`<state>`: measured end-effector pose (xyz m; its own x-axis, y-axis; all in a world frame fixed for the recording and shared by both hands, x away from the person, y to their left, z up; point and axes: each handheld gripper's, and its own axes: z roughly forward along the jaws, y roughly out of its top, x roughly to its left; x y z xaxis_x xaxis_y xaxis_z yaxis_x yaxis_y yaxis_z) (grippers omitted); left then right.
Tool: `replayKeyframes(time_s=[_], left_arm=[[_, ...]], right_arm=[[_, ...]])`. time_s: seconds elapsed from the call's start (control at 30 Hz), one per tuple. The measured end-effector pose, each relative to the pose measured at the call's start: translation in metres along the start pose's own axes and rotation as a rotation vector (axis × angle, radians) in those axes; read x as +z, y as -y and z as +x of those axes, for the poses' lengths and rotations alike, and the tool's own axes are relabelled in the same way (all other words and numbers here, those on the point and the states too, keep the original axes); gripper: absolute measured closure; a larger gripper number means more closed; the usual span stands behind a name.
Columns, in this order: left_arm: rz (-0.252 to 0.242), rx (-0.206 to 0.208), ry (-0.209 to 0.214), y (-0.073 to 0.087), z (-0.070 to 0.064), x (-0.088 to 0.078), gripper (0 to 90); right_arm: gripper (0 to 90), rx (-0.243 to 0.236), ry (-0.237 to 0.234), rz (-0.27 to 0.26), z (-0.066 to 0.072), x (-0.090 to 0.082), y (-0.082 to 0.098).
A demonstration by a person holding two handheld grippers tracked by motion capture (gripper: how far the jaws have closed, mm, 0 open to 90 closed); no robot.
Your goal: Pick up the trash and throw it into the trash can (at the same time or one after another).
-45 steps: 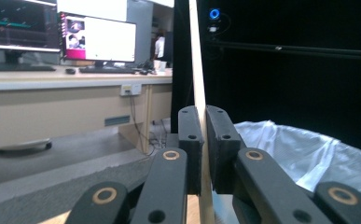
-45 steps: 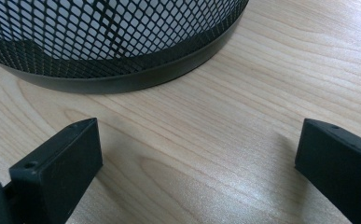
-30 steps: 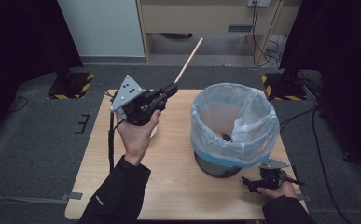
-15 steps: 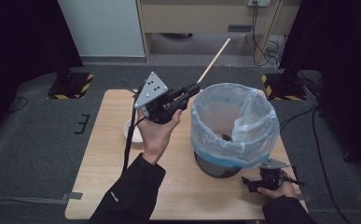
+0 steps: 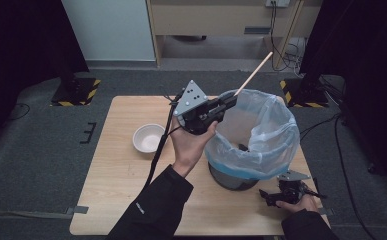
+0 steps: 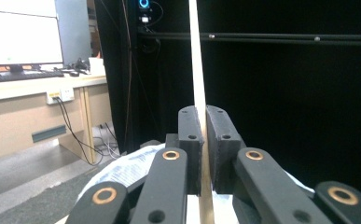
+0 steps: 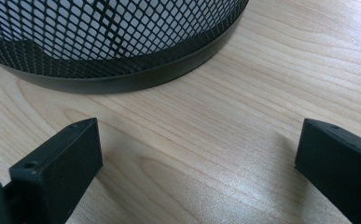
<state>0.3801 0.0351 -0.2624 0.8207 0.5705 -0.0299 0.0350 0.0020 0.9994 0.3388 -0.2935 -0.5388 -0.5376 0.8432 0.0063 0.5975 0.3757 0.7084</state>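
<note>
My left gripper (image 5: pixel 227 103) is held up over the near-left rim of the bin (image 5: pixel 241 176), shut on a thin wooden stick (image 5: pixel 254 74) that points up and away to the right. In the left gripper view the two black pads (image 6: pixel 190 127) clamp the stick (image 6: pixel 196 65), which rises straight out of them, with the pale blue bin bag (image 6: pixel 124 169) below. The bin is black mesh lined with that blue bag (image 5: pixel 276 142). My right gripper (image 5: pixel 271 196) rests on the table at the front right, open, with bare wood between its jaws (image 7: pixel 197 154) and the mesh bin base (image 7: pixel 113 51) just ahead.
A white bowl (image 5: pixel 148 138) stands on the wooden table (image 5: pixel 116 190) left of the bin. The left gripper's cable hangs down beside the forearm. Dark carpet surrounds the table; a desk and cables lie beyond its far edge.
The left hand has carried the stick to the right, from the table's middle to the bin's rim. The bowl has come into sight. The right gripper has stayed put.
</note>
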Motion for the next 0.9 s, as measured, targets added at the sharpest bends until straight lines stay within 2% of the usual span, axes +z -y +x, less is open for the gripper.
replayKeyframes(time_s=[0.37,0.5,0.57,0.63,0.73,0.9], left_arm=[[0.062,0.003,0.021,0.012,-0.006,0.024,85.1],[0.084,-0.012,0.041,0.016,-0.005,0.029,84.9],[0.086,-0.018,0.045,0.018,-0.003,0.030,78.5],[0.079,-0.028,0.048,0.020,0.000,0.027,71.0],[0.075,-0.027,0.035,0.019,0.003,0.018,67.0],[0.064,-0.011,-0.010,0.015,0.016,-0.010,60.0]], right_arm=[[0.8,0.000,0.000,0.000,0.000,0.000,0.000],[0.8,0.000,0.000,0.000,0.000,0.000,0.000],[0.8,-0.002,-0.001,0.000,0.000,0.000,0.000],[0.8,-0.005,-0.004,0.000,0.000,0.000,0.000],[0.8,-0.006,-0.005,0.000,0.000,0.000,0.000],[0.8,-0.003,-0.006,0.002,0.001,0.000,0.000]])
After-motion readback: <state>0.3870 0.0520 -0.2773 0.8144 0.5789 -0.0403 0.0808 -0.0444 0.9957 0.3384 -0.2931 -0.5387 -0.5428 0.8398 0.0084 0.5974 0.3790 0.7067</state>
